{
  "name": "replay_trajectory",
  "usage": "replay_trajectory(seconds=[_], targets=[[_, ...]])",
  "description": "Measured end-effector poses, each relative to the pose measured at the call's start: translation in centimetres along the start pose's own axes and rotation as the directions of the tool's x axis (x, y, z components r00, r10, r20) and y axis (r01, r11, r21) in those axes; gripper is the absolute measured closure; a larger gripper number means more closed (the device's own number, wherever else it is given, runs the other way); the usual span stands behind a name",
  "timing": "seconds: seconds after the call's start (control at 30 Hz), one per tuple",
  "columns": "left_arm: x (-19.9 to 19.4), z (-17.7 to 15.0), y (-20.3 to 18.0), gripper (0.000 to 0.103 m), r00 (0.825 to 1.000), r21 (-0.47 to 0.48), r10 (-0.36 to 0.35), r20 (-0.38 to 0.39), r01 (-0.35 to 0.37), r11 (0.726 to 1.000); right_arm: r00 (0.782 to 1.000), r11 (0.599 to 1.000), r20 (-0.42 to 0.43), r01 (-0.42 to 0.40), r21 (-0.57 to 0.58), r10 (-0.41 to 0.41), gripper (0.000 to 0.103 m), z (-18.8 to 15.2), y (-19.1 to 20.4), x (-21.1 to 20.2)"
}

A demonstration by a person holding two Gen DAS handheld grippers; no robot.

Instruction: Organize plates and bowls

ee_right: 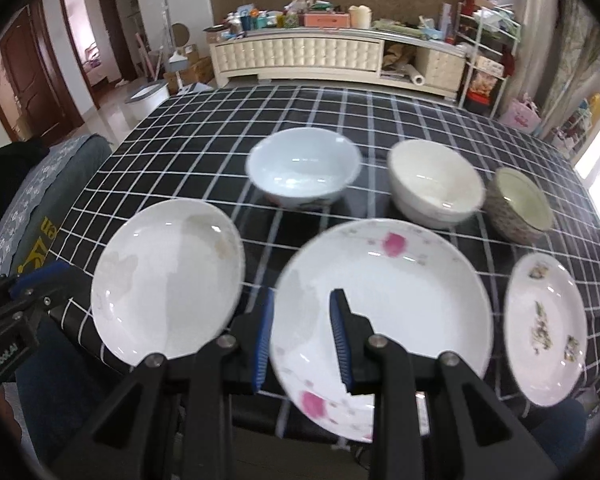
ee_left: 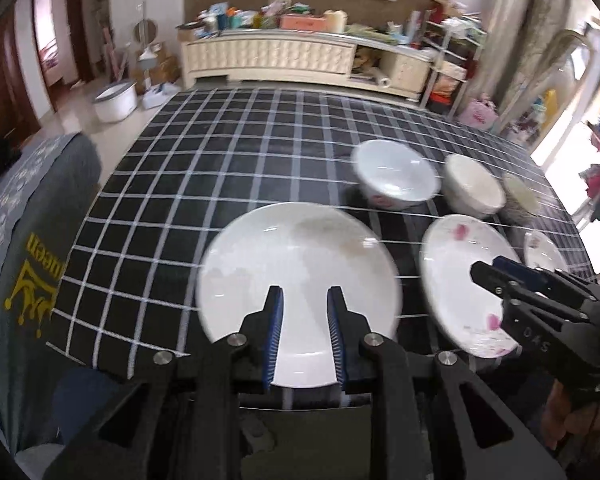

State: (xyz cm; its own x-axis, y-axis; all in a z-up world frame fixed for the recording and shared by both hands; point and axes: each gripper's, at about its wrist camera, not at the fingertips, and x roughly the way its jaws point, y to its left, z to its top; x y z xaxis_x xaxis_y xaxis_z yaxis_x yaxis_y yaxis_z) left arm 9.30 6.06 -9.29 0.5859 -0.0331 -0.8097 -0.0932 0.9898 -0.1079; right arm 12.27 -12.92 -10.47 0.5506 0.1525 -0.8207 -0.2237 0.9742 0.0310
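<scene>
A plain white plate [ee_left: 300, 264] lies near the table's front edge, and my left gripper [ee_left: 306, 300] hovers open over its near half. To its right is a pink-flowered plate [ee_right: 384, 304]. My right gripper [ee_right: 302, 300] stands open there, one finger over the plate and the other at its left rim. A small oval flowered plate [ee_right: 546, 328] lies at the far right. Behind the plates stand a white bowl [ee_right: 304, 168], a cream bowl [ee_right: 436, 182] and a small patterned bowl [ee_right: 522, 204]. Nothing is held.
The table wears a black cloth with a white grid [ee_right: 220, 140]. A chair with a grey cover [ee_left: 40, 240] stands at the table's left. On the floor beyond are a white tub [ee_left: 116, 100] and a cluttered cream cabinet [ee_right: 300, 56].
</scene>
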Motion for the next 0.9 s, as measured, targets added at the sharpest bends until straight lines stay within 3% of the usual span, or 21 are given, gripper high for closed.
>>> replay_trajectory(seconds=[0.47,0.73,0.8,0.9], targets=[[3.5,-0.2,-8.9,0.083,0.993,0.088,-0.082,-0.089,0.090,0.992,0.995,0.987,-0.030,0.101,0.127,-0.098,0.070,-2.8,-8.7,-1.2],[6.9,0.5,-10.8,0.078,0.983,0.078,-0.092,-0.161,0.105,0.991,0.993,0.976,-0.074,0.109,0.188,-0.096,0.069,-3.5,-12.4,0.0],[7.7,0.7,-11.2,0.071,0.981,0.080,-0.089,-0.172,0.103,0.991,0.992,0.973,-0.088,0.106,0.206,-0.090,0.067,-3.6,-13.3,0.6],[8.9,1.0,-11.6,0.070,0.978,0.082,-0.085,-0.191,0.102,0.991,0.991,0.969,-0.106,0.099,0.227,-0.076,0.061,-3.6,-14.3,1.4]])
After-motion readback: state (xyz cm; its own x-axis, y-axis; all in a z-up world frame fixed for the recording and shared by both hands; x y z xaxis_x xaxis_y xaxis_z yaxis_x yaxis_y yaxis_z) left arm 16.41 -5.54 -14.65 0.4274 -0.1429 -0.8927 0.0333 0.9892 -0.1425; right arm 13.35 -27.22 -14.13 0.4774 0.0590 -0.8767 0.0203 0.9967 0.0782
